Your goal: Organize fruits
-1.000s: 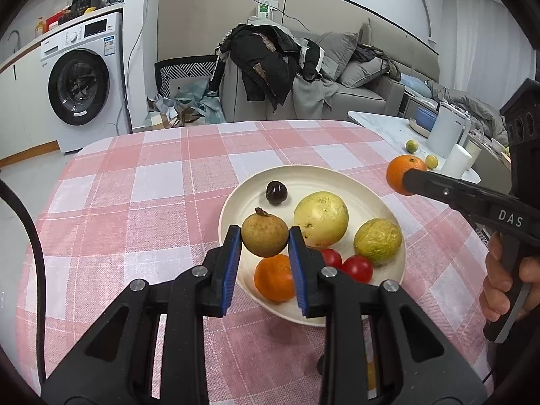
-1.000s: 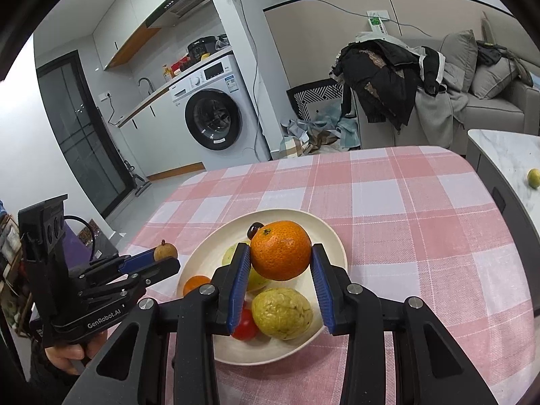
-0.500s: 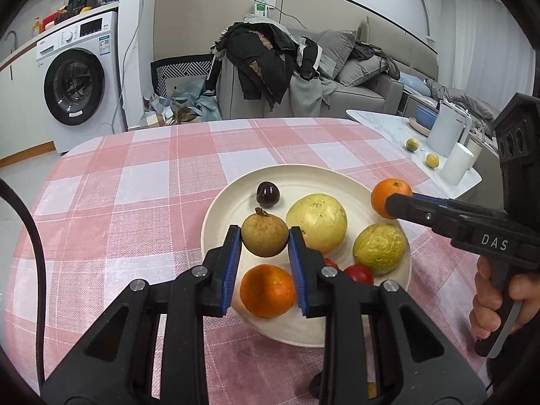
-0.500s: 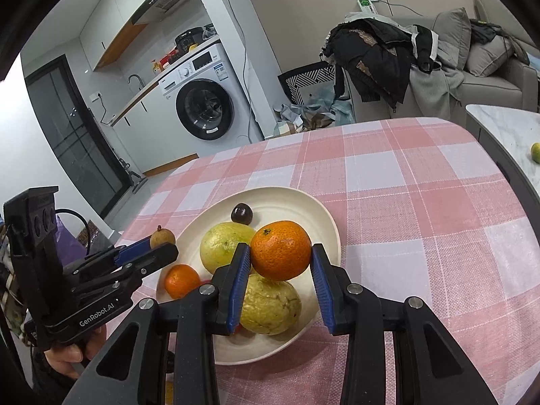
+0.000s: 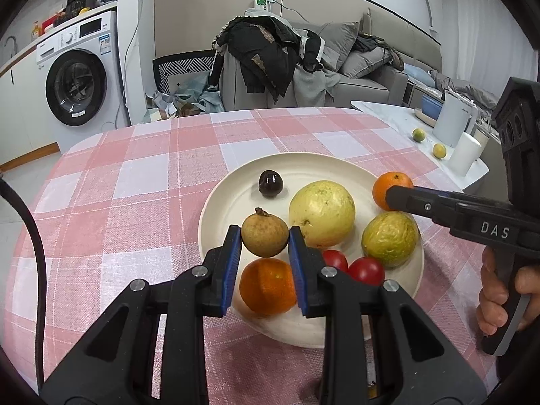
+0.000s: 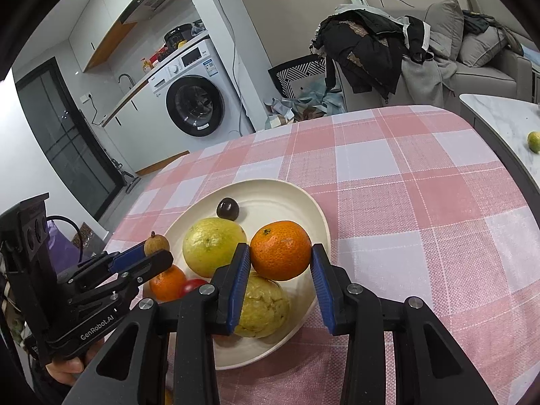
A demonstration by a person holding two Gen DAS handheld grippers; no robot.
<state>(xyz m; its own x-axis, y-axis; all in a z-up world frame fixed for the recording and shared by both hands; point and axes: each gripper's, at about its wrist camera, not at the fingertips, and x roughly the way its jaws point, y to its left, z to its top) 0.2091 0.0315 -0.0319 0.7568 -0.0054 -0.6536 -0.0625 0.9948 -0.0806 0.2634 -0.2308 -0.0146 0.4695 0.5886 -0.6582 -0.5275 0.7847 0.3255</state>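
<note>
Two hand-held grippers over plate (image 5: 216, 202): left (image 5: 265, 239) clamping one longan (image 5: 265, 234), right (image 6: 280, 263) clamping one orange (image 6: 280, 250). Six fruits on plate: two tomatoes (image 5: 366, 270).

A table under a pink-and-white checked cloth (image 5: 135, 182) carries a cream plate (image 5: 229, 202).

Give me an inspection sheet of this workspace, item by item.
Surface: round table under pink-and-white checked cloth.
Job's things: cream round plate holding large yellow fruit, yellow-green fruit, dark round fruit, orange, two red tomatoes.
Clutter: nothing seen.
Grippers: left claw shut on small brown fruit; right claw shut on orange mandarin.
Cables: black cable at left.
Surroundings: white washing machine, clothes-piled grey sofa.
</note>
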